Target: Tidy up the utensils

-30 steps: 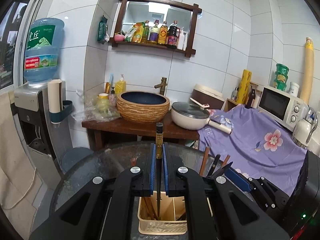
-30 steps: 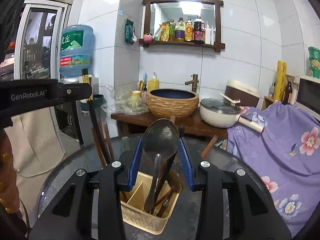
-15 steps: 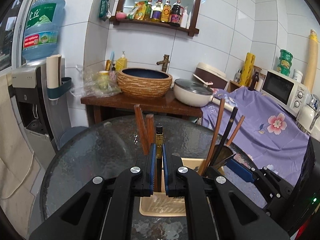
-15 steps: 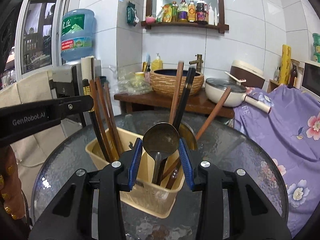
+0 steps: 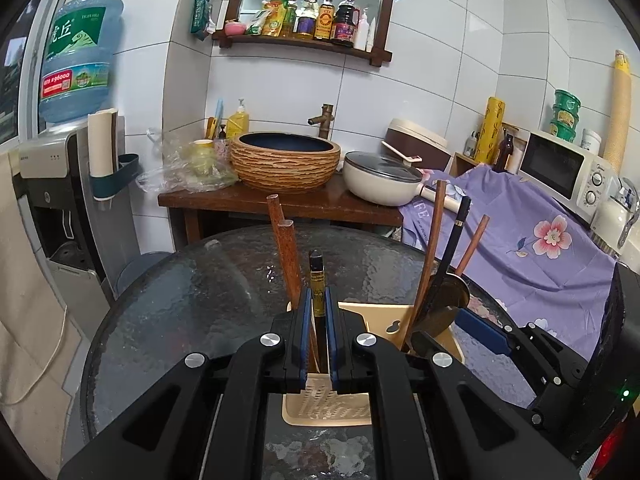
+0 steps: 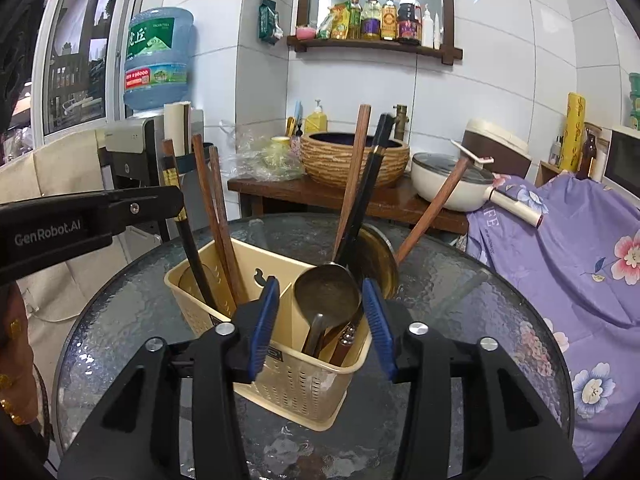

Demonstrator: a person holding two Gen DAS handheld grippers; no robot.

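A beige slotted utensil caddy (image 6: 280, 380) stands on the round glass table (image 6: 460, 312). My left gripper (image 5: 319, 292) is shut on a black chopstick with a gold band (image 5: 317, 276); its lower end reaches down into the caddy's left compartment, beside two wooden chopsticks (image 6: 216, 216). My right gripper (image 6: 320, 282) hangs over the right compartment with its jaws opening. A metal spoon (image 6: 326, 292) stands between the blue pads (image 6: 378, 328), bowl up, with small gaps at both sides. More chopsticks (image 6: 354, 184) lean in that compartment.
Behind the table, a wooden stand (image 5: 280, 200) carries a woven basin (image 5: 285, 164) and a white lidded pan (image 5: 380, 180). A purple flowered cloth (image 5: 520, 240) covers the counter on the right, with a microwave (image 5: 560, 168). A water dispenser (image 5: 60, 152) stands at the left.
Both grippers have come down, so the chopstick and spoon now sit lower in the caddy. The right jaws have widened away from the spoon. The left jaws stay closed on the chopstick.
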